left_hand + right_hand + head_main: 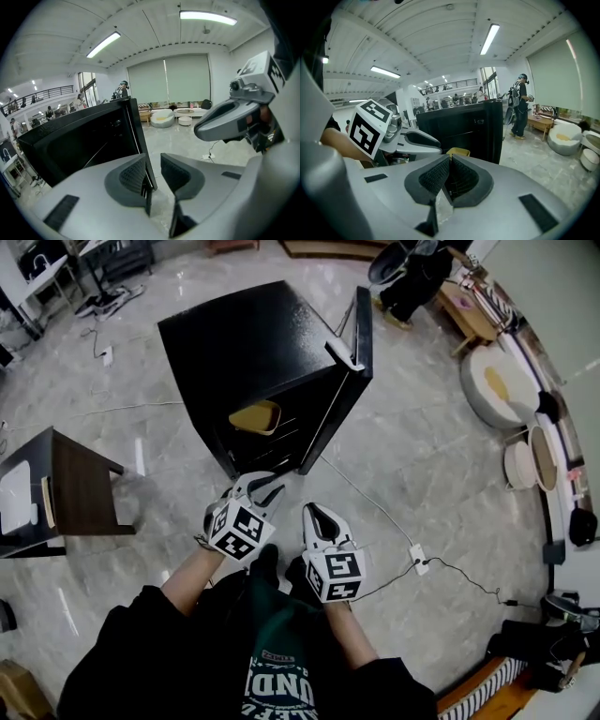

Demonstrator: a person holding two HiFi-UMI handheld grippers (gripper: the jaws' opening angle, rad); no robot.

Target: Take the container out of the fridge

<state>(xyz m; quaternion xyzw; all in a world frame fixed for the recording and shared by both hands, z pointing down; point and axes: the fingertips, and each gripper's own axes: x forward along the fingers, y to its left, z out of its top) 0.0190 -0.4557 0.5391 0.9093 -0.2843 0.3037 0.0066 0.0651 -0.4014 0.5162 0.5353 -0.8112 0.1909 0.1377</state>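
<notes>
Container: the yellow container (255, 416) sits on a shelf inside the open fridge, just ahead of your left gripper's tips. Neither gripper touches it.
Fridge: the black fridge (253, 343) stands on the floor straight ahead of both your grippers. Its door (361, 329) is swung open, ahead and to the right of your right gripper.
Left gripper: your left gripper (260, 486) is at the lower edge of the fridge opening and angled downward. Its jaws stand a little apart with nothing between them. Only a black edge of the fridge and some floor show through the gap.
Right gripper: your right gripper (314, 517) is just beside the left one, on its right and slightly farther back from the fridge. Its jaws are closed together and empty. In its own view the container shows just over the tips.
Cable: a white cable (370, 507) runs across the floor (422, 446) from the fridge to a power strip (419, 563) right of your right gripper.
Side table: a dark table (80, 488) stands well off to the left of your left gripper.
Seats: round pale seats (492, 385) lie far off to your right.
</notes>
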